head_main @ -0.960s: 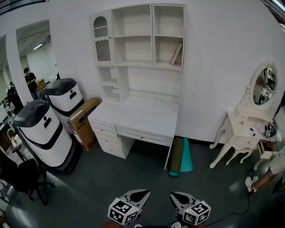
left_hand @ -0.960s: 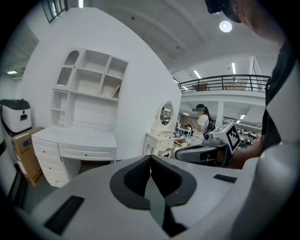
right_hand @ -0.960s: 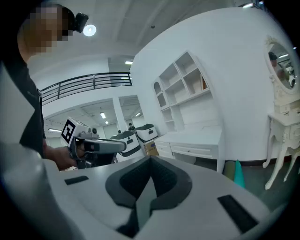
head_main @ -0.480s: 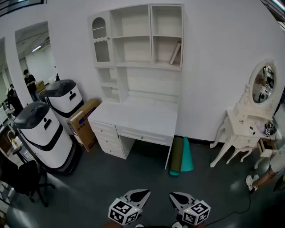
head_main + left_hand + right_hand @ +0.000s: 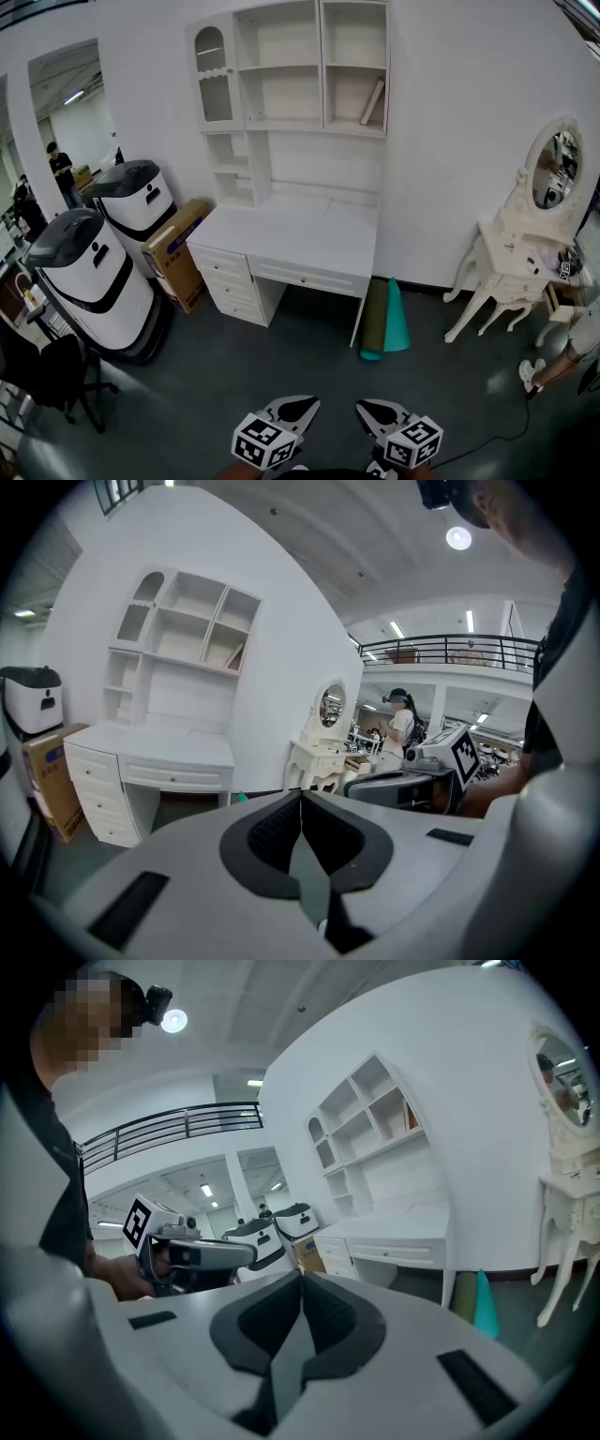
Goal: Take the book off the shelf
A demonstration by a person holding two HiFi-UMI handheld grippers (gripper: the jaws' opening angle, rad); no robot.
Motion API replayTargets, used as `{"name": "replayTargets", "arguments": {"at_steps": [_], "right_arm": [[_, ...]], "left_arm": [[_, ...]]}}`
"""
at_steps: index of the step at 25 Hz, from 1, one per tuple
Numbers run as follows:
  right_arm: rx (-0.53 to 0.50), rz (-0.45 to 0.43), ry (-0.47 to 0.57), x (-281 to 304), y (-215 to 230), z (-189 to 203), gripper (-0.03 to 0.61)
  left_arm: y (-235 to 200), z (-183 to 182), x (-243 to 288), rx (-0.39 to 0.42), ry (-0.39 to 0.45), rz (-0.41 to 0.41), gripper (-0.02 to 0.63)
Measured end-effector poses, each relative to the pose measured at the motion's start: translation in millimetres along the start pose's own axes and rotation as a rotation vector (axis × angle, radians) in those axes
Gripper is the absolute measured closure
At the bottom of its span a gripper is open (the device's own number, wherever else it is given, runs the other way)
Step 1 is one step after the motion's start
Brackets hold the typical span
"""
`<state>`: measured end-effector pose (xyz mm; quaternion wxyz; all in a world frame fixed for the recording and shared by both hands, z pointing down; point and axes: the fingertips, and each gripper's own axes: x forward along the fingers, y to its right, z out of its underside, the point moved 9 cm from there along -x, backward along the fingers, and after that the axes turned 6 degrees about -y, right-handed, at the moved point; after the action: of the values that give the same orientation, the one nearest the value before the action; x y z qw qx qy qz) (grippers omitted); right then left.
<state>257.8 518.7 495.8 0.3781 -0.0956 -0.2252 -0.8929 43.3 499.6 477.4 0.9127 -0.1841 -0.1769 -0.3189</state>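
Book (image 5: 372,101): stands tilted in the shelf's (image 5: 323,66) right middle compartment, propped on its side wall, above the white surface (image 5: 291,234); left gripper (image 5: 294,406) and right gripper (image 5: 376,410), fingers (image 5: 265,834) closed together and empty, wait low, well apart.

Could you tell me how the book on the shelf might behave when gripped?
The book leans alone against the right wall of the shelf, so a nudge would probably slide or topple it. It looks thin, so likely light and possibly bendy. Its cover finish is too small to judge.
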Motion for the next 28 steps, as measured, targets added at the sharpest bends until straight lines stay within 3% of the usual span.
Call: {"name": "replayTargets", "arguments": {"at_steps": [14, 28], "right_arm": [[0.014, 0.008, -0.021, 45.9, -47.1, 10.3, 0.548], [-0.011, -0.065, -0.019, 102.2, -59.6, -18.8, 0.548]], "left_arm": [[-47.4, 26.9, -54.1, -0.010, 0.010, -0.022, 0.603], [-88.4, 36.3, -85.5, -0.067, 0.038, -0.109, 0.603]]}}
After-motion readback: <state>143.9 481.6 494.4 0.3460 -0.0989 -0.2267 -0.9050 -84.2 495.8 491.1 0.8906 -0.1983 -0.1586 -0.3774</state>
